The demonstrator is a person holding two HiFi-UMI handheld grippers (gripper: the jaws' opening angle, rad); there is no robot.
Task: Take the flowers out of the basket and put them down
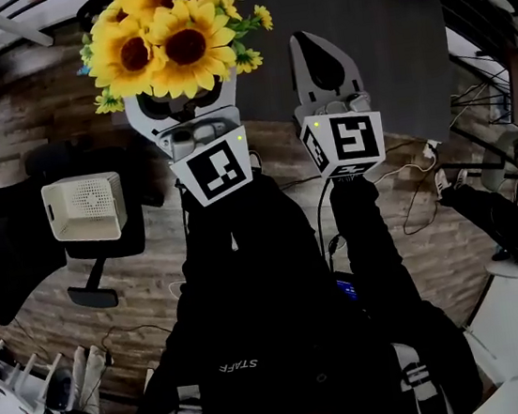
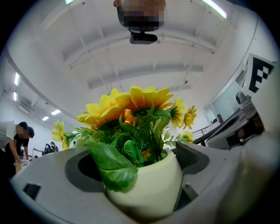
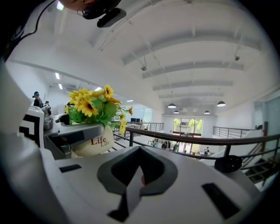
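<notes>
- Clamped on a cream flowerpot [image 2: 148, 188], one jaw of the left gripper [image 2: 142, 194] against each side of the pot wall.
- Packed with sunflowers [image 2: 131, 107] and green foliage, with one broad leaf [image 2: 111, 168] drooping over the near rim.
- Held upright in the air, high over the wooden floor [image 1: 417, 256], with the yellow blooms facing the head camera and covering the left jaws in that view.
- Pressed together at the right gripper [image 3: 133, 177], jaw tip against jaw tip, with nothing between them.
- Raised just beside the left gripper, on its right, and clear of both the pot and the blooms.
- Printed in red with "Life" on the pot wall, as seen from the right gripper view.
- Out of the white perforated basket [image 1: 84, 207], which sits well apart from the pot at the left of the head view.
- Set on a dark stool [image 1: 104, 255], down near floor level, far below the raised sunflowers.
</notes>
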